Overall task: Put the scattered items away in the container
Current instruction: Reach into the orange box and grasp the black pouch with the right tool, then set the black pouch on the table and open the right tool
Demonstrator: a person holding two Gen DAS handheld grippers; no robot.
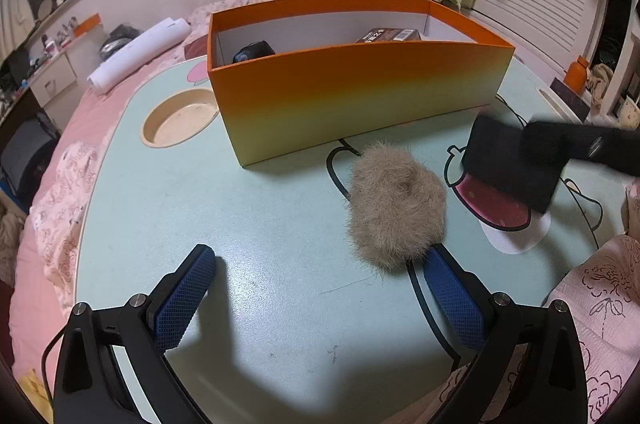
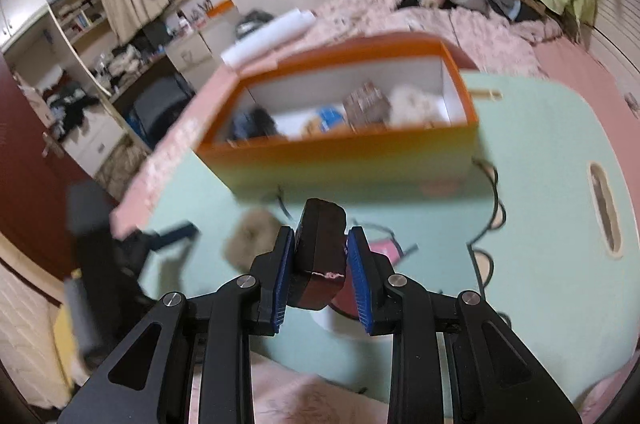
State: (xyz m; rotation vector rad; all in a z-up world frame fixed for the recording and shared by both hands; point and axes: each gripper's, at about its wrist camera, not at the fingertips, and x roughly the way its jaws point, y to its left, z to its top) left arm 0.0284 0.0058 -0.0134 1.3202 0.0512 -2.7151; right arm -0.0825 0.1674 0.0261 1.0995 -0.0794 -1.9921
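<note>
Evidently rigid: small dark case (image 2: pixel 320 256), boxy, hard-edged, with a pale scuff along its near corner, clamped between the blue pads of the right tool (image 2: pixel 320 272). Looks light and stiff, with no sag under the squeeze; the smooth shell could slip, so grip across the two flat sides, as now, seems sound. Held clear of the bench (image 2: pixel 540 224), short of the orange box (image 2: pixel 340 159), which stands at twelve o'clock from the case. Blurred in the right wrist view, so finer detail cannot be told.

Next outward, at ten o'clock from the case: tan fur pompom (image 1: pixel 394 203), lying on the bench, soft and near weightless by the look. Would squash under any pinch; best taken through its middle with a deep bite, since loose hairs alone may pull free. Left tool (image 1: pixel 320 300) spread wide, nothing between its pads, right pad just beside the pompom's near edge, tilted down toward the bench.

Right tool angled downward and aimed toward the box's open top. Inside the box already: a dark bundle at the left end, a brown packet and a pale fluffy thing toward the right. Pink bedding all round the bench.
</note>
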